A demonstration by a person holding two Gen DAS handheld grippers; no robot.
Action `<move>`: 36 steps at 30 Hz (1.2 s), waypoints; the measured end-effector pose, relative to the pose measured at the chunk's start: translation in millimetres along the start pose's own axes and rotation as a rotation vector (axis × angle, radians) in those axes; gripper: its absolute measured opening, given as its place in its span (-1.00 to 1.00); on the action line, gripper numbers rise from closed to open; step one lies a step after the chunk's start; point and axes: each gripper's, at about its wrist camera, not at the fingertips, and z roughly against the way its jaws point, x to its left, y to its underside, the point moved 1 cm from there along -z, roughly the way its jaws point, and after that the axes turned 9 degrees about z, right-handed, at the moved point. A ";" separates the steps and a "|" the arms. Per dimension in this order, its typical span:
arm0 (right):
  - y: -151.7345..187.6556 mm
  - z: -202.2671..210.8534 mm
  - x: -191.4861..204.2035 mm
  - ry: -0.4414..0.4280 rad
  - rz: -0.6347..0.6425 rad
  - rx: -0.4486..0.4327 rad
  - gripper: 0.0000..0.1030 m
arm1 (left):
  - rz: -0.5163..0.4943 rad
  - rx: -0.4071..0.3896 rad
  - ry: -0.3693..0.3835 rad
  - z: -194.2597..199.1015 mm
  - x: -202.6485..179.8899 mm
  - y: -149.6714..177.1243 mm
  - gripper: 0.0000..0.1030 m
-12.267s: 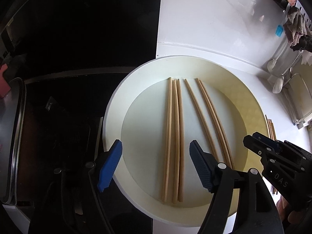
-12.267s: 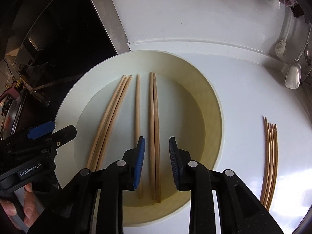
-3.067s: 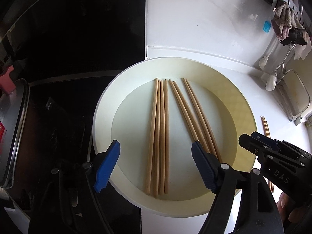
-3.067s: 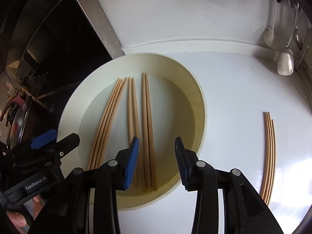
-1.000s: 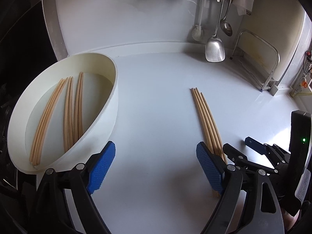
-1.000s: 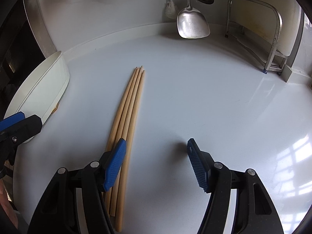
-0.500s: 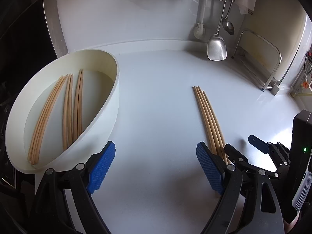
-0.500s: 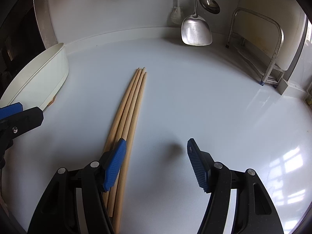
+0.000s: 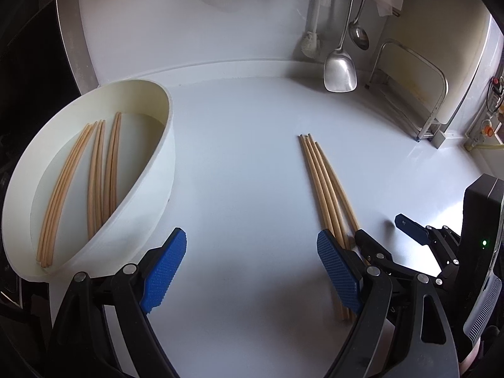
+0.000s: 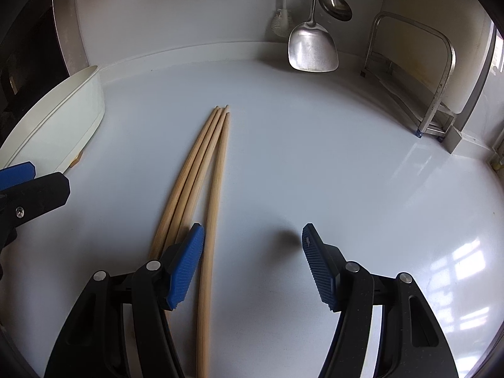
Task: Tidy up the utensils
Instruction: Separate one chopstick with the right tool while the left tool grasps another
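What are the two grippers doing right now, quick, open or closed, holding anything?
Left gripper: open, holding nothing, over the white countertop.
Right gripper: open, holding nothing; its left finger sits among the loose wooden chopsticks.

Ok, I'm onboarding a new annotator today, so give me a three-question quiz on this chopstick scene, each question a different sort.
1. True or false: the right gripper is shut on a chopstick.
2. Multiple choice: where do the loose chopsticks lie? A) in the white basin B) on the white countertop C) in the metal rack
3. Fill in: the other chopsticks lie inside the ____.

Key
1. False. Its jaws stand open; its left finger sits between the chopsticks, one of which lies between its jaws.
2. B, on the countertop.
3. White basin. The left gripper is open too.
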 end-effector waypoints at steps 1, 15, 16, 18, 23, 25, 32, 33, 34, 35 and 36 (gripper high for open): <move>0.6 0.1 -2.4 0.001 -0.001 -0.001 0.20 | 0.000 0.002 0.004 -1.7 -2.5 0.4 0.62; 5.4 3.6 -46.5 -0.059 -0.055 -0.016 0.21 | 0.042 0.097 0.013 -46.3 -24.4 10.9 0.62; 5.6 4.4 -46.7 -0.057 -0.050 -0.019 0.21 | 0.042 0.098 0.008 -48.3 -25.6 11.9 0.62; 5.9 5.3 -45.8 -0.061 -0.038 -0.022 0.21 | 0.037 0.102 0.005 -50.9 -28.4 14.0 0.62; 6.6 7.0 -45.2 -0.087 -0.035 -0.027 0.20 | 0.042 0.116 0.001 -56.8 -30.9 17.8 0.62; 6.2 8.5 -45.1 -0.094 -0.032 -0.034 0.21 | 0.037 0.110 -0.008 -57.3 -32.4 18.2 0.62; 4.8 8.4 -45.3 -0.100 -0.029 -0.037 0.20 | 0.010 0.098 -0.050 -57.3 -36.3 21.6 0.68; 4.7 8.4 -45.1 -0.099 -0.028 -0.038 0.20 | -0.001 0.096 -0.065 -57.9 -37.3 22.3 0.68; 4.5 8.3 -44.9 -0.095 -0.026 -0.038 0.20 | -0.006 0.094 -0.067 -57.8 -37.0 22.2 0.69; 4.1 7.7 -44.8 -0.091 -0.024 -0.037 0.20 | -0.001 0.096 -0.066 -57.7 -36.0 21.8 0.69; 4.2 7.1 -44.6 -0.090 -0.022 -0.034 0.20 | 0.004 0.096 -0.066 -57.9 -35.1 21.1 0.69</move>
